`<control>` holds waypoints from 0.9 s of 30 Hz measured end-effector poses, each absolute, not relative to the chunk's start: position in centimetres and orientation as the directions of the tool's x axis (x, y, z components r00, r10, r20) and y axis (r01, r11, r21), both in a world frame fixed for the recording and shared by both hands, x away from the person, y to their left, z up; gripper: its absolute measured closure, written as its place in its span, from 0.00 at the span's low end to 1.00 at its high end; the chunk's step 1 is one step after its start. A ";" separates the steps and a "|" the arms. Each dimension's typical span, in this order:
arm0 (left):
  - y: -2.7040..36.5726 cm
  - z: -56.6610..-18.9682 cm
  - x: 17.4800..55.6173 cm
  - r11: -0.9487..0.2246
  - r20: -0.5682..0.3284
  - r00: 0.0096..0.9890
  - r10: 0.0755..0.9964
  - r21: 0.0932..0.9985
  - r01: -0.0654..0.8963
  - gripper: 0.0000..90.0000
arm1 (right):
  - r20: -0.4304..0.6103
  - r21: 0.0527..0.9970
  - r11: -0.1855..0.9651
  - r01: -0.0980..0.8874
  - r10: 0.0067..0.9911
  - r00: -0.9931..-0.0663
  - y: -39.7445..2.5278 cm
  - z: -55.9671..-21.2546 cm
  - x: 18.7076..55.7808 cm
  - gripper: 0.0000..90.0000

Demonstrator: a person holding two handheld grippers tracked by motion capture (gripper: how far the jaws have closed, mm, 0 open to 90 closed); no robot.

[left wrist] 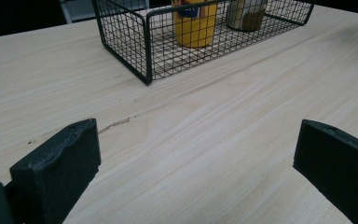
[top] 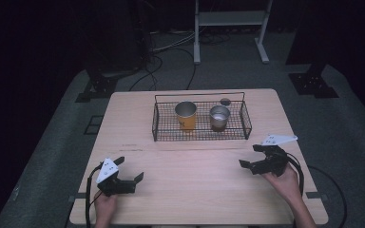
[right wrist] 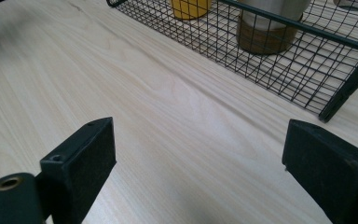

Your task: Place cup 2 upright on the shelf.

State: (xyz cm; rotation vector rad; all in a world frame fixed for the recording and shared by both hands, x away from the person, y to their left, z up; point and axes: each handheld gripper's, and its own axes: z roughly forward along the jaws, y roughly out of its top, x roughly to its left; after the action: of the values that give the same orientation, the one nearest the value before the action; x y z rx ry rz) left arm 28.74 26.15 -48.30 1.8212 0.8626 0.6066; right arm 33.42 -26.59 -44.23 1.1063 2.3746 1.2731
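— Toward the far side of the tabletop (top: pixel 190 166), what's standing there?

— A black wire basket (top: pixel 200 137) with a yellow cup (top: pixel 186 115) at its left and a steel cup (top: pixel 219 117) at its right, both upright, likely kept together so they can't tip.

— And your tongs?

— My left tongs (top: pixel 123 175) rest near the left edge, my right tongs (top: pixel 253 155) near the right, jaws spread wide and empty. I judge I'm parked clear, facing the basket, ready to reach in.
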 end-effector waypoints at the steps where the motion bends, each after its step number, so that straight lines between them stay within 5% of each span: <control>1: 26.2 -48.3 28.7 -0.255 0.023 0.621 0.784 0.923 0.288 0.00 | 0.144 0.790 0.336 0.512 0.711 -0.688 -26.7 -44.3 33.3 0.10; 27: 26.1 -48.3 28.7 -0.254 0.023 0.620 0.784 0.923 0.288 0.00 | 0.131 0.792 0.317 0.522 0.746 -0.653 -28.4 -46.2 30.4 0.10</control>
State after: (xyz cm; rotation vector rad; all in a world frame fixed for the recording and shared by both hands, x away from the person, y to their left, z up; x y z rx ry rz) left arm 28.68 26.09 -48.32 1.8199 0.8647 0.6071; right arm 30.39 -28.41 -46.18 1.1499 2.3272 1.2481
